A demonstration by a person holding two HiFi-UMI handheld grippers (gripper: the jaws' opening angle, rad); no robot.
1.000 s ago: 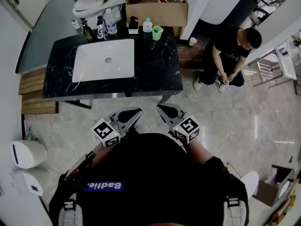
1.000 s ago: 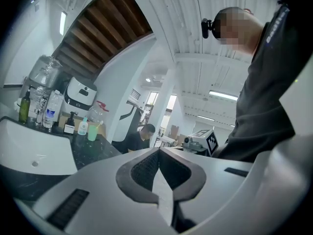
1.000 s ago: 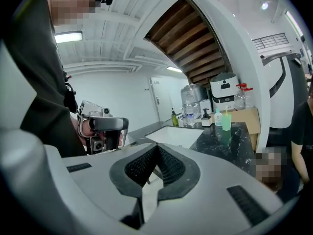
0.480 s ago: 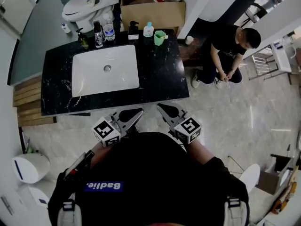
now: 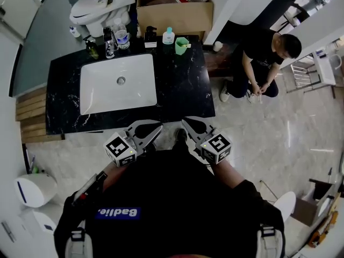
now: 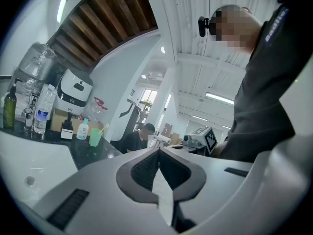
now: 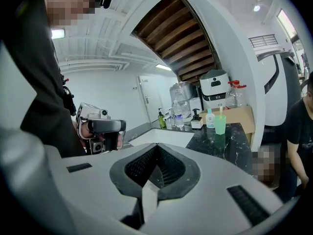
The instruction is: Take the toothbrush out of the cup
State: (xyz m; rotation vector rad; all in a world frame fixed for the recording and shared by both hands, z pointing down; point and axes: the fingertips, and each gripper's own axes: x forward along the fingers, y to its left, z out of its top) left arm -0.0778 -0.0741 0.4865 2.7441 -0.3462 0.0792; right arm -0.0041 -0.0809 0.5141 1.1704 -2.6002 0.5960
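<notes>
A green cup (image 5: 181, 45) with a toothbrush (image 5: 187, 45) in it stands at the back of the black marble counter (image 5: 183, 87), right of the sink. The left gripper view shows the cup (image 6: 95, 137) far off, and the right gripper view shows it (image 7: 220, 125) with the toothbrush (image 7: 220, 110) upright. My left gripper (image 5: 157, 127) and right gripper (image 5: 185, 122) hover side by side at the counter's front edge, far short of the cup. Both are shut with nothing held, their pads meeting at the tips in the left gripper (image 6: 159, 150) and right gripper (image 7: 157, 146) views.
A white sink (image 5: 118, 84) fills the counter's left half. Several bottles (image 5: 110, 36), a black pump dispenser (image 5: 151, 32) and a small blue-capped bottle (image 5: 169, 35) line the back edge. Behind are a cardboard box (image 5: 174, 12) and a toilet (image 5: 94, 7). A person (image 5: 260, 58) crouches at the right.
The counter has come nearer: both grippers, side by side and still shut, have moved from over the floor up to its front edge.
</notes>
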